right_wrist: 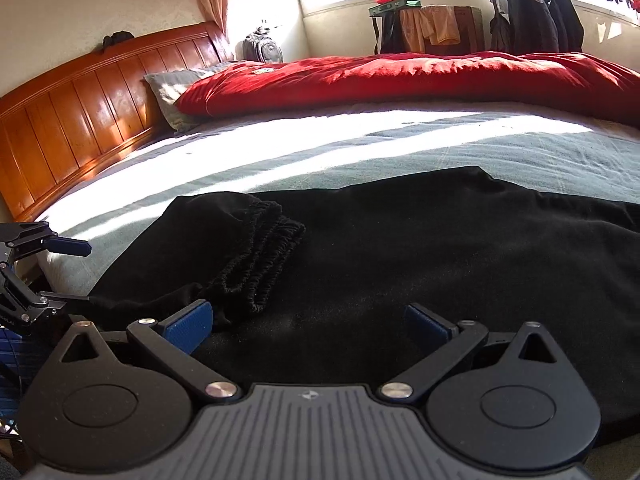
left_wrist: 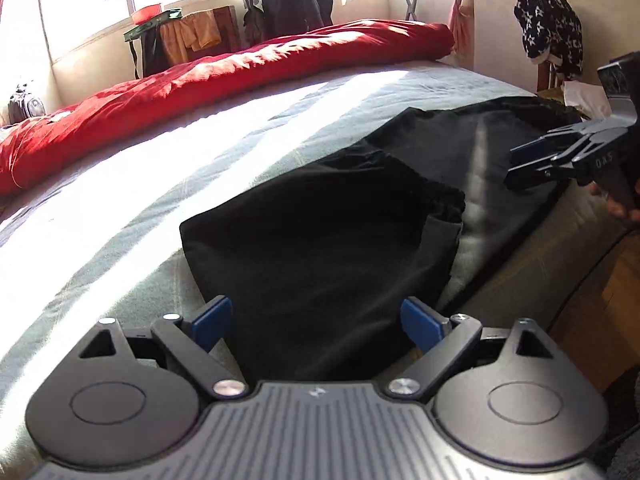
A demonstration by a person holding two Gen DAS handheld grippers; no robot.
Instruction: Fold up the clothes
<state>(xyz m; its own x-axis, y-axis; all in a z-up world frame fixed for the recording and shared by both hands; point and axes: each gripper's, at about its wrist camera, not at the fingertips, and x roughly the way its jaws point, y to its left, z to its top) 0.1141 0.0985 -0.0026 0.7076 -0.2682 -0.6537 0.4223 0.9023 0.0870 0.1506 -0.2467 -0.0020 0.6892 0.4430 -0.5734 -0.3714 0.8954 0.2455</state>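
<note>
A black garment [left_wrist: 328, 248] lies spread on the grey bedsheet [left_wrist: 160, 184] near the bed's front edge. One part is folded over, and its elastic ribbed hems [right_wrist: 260, 256] rest on top. My left gripper [left_wrist: 316, 322] is open, its blue pads on either side of the garment's near end, with nothing pinched. My right gripper [right_wrist: 308, 326] is open too, low over the cloth just right of the ribbed hems. Each gripper shows in the other's view: the right gripper [left_wrist: 516, 170] over the far end of the garment, the left gripper [right_wrist: 80, 274] at the left edge.
A red duvet [right_wrist: 400, 80] is bunched along the far side of the bed. A wooden headboard [right_wrist: 80, 120] and a grey pillow [right_wrist: 168, 88] are at the left. A rack of dark jackets [right_wrist: 536, 16] stands by the window. A star-patterned cloth [left_wrist: 552, 32] hangs beyond the bed's end, and wooden floor [left_wrist: 600, 300] shows beside it.
</note>
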